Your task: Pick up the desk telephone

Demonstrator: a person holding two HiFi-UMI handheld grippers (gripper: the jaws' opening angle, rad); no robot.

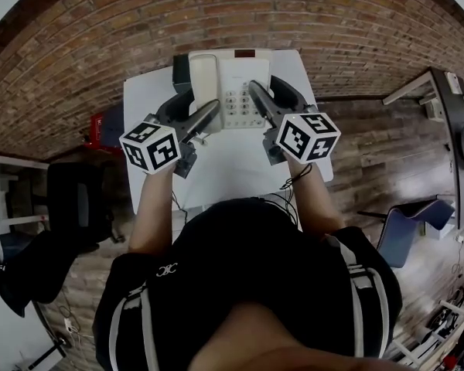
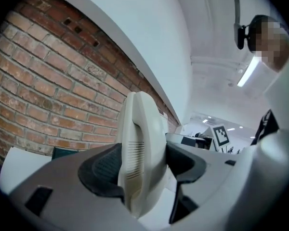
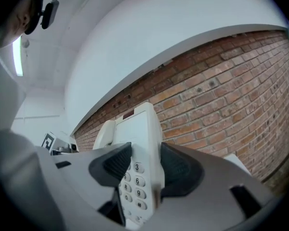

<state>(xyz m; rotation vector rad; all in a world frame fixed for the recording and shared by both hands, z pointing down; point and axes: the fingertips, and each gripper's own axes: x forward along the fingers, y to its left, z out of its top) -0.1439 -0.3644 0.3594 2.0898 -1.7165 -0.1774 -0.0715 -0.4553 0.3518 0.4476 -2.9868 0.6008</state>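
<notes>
A cream desk telephone [image 1: 230, 83] is held over the far end of the white table [image 1: 216, 168]. My left gripper [image 1: 192, 114] is shut on its left side, where the handset [image 2: 139, 143] lies in its cradle. In the left gripper view the left gripper [image 2: 142, 165] has a dark pad pressing on each face of the handset. My right gripper [image 1: 277, 99] is shut on the right edge beside the keypad. In the right gripper view the telephone [image 3: 137, 134] stands upright between the pads of the right gripper [image 3: 145, 170], with its number keys showing.
A brick wall [image 1: 139, 22] runs behind the table. A dark box [image 1: 180, 72] sits at the table's far left. Left of the table are a red thing [image 1: 100, 130] and a black chair [image 1: 77, 199]; a grey chair [image 1: 406, 226] and a desk [image 1: 448, 130] stand at the right.
</notes>
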